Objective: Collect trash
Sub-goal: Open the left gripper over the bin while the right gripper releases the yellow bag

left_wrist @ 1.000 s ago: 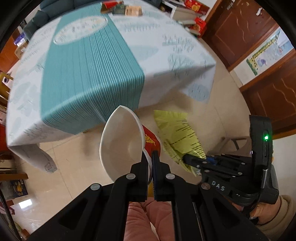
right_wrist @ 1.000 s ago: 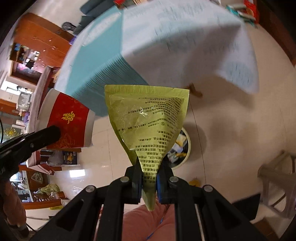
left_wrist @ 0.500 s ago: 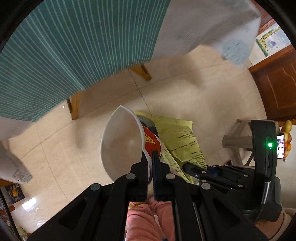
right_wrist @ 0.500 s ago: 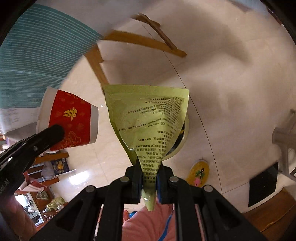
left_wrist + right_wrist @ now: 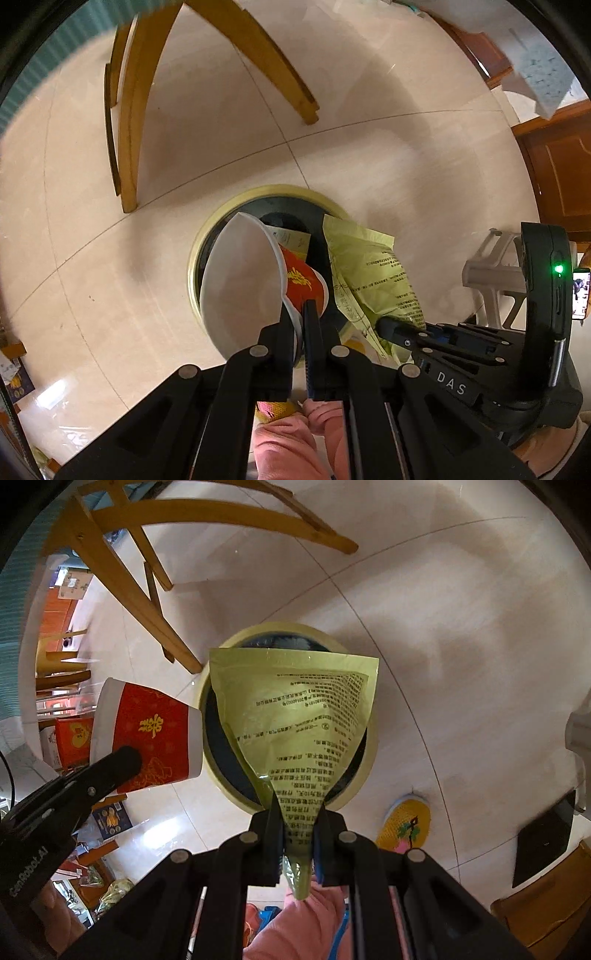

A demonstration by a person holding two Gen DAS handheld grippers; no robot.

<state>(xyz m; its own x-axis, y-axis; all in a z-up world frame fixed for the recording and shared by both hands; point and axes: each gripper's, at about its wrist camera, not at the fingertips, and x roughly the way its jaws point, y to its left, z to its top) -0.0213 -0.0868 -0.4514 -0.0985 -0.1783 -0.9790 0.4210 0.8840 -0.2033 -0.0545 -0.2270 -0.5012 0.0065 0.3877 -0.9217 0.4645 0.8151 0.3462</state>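
My left gripper [image 5: 301, 314] is shut on the rim of a red paper cup [image 5: 303, 282] with a white inside and gold print; the cup also shows in the right wrist view [image 5: 151, 734]. My right gripper [image 5: 299, 808] is shut on a yellow-green printed wrapper [image 5: 299, 716], which also shows in the left wrist view [image 5: 369, 269]. Both hang above a round trash bin [image 5: 221, 218] with a yellow rim and a dark liner on the floor; the bin also shows in the right wrist view [image 5: 218, 771]. Some trash lies inside it.
Wooden table legs [image 5: 129, 110] stand beyond the bin, with more of them in the right wrist view [image 5: 122, 579]. A white plastic stool [image 5: 491, 273] is at the right. A yellow slipper [image 5: 406, 823] lies on the tiled floor near the bin.
Both grippers have tilted down and moved from the table's edge toward the floor. The bin is now directly beneath the cup and the wrapper. Both grips are unchanged.
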